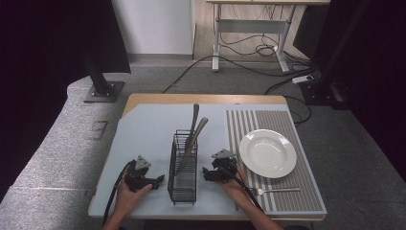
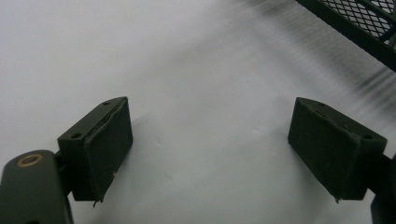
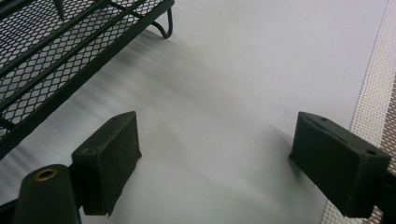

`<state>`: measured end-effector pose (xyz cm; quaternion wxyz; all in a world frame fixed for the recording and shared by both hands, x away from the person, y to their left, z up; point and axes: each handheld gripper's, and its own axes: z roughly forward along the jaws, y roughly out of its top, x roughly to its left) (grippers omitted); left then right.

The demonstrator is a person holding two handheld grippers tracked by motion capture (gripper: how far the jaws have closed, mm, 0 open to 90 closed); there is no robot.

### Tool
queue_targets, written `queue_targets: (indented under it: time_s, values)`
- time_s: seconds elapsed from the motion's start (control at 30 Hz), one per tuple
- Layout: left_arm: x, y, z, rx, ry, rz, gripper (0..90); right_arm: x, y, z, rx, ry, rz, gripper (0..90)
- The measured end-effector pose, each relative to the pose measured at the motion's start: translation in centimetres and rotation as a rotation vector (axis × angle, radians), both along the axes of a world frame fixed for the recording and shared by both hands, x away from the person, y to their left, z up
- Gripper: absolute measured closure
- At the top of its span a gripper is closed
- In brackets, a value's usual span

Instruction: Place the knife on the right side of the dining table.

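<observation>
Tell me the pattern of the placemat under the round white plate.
Brown and white stripes on the woven placemat, clearest in the high view.

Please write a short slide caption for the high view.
Two open grippers flank a wire cutlery basket; plate and fork on placemat.

The wire basket (image 3: 56, 56) is cut off by the frame edge in both gripper views, its mesh blurred.

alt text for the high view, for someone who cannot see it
A person's two hands rest open grippers, left gripper and right gripper, either side of a black wire cutlery basket holding two utensils; a white plate and a fork lie on a striped placemat.
</observation>
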<state>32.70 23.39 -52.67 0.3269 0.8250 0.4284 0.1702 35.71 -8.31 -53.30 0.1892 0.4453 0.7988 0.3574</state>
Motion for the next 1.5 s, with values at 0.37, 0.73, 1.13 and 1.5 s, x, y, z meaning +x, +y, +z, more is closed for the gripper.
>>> queue_targets:
  time_s: [0.37, 0.73, 1.13, 1.5]
  values:
    - [0.0, 0.0, 0.0, 0.0, 0.0, 0.0, 13.1, 0.0, -0.1, 0.1, 0.027, 0.004, 0.004, 14.9]
    - [0.0, 0.0, 0.0, 0.0, -0.001, 0.001, 13.1, -0.7, -1.9, 4.6, 0.123, -0.069, 0.016, 14.7]
    - [0.0, 0.0, 0.0, -0.001, -0.001, 0.0, 13.1, -0.8, -2.8, 10.5, 0.216, -0.187, 0.029, 14.2]
    - [0.0, 0.0, 0.0, -0.002, -0.001, 0.001, 13.1, 0.7, -1.5, 13.5, 0.251, -0.243, 0.087, 20.5]
